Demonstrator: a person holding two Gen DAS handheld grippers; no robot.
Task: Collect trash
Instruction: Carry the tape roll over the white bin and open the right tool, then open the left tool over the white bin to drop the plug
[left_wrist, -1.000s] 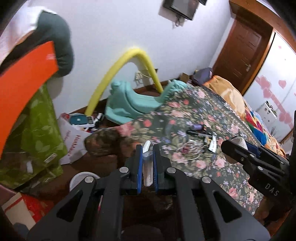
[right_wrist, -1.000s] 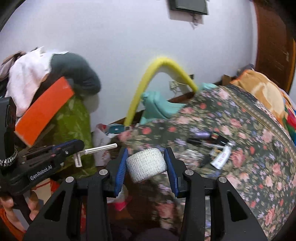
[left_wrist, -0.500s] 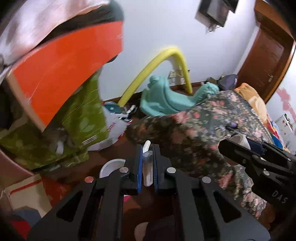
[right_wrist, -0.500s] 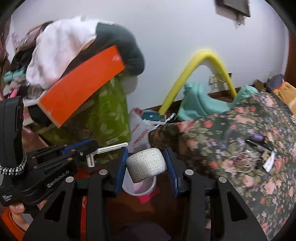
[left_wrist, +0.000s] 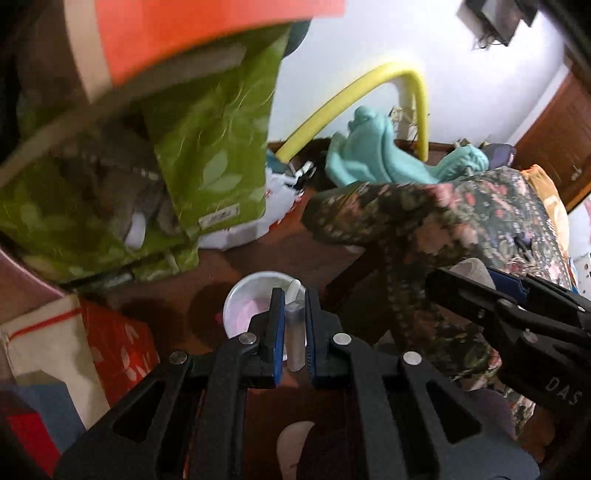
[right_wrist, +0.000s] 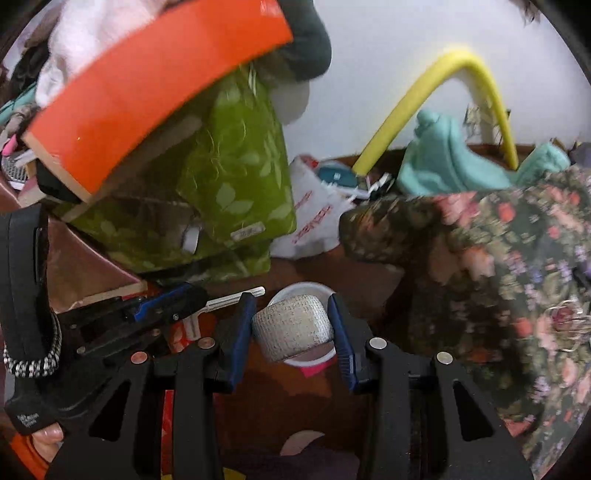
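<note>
Bin (left_wrist: 236, 306) on floor (left_wrist: 207, 273), directly below both grippers (left gripper (left_wrist: 293, 328), right gripper (right_wrist: 293, 325)). Bag pile (left_wrist: 214, 162) behind-left of bin, bed (left_wrist: 461, 221) right, plush (left_wrist: 369, 155) behind bed corner against wall (left_wrist: 351, 44).

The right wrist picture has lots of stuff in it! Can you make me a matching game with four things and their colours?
Things:
1. foam tube
2. bandage roll in the right hand-held gripper
3. leaf-print bag
4. board on top of the pile

Colours:
A. green
B. orange
C. yellow
D. whitish grey

Pairs: 1-C, 2-D, 3-A, 4-B
</note>
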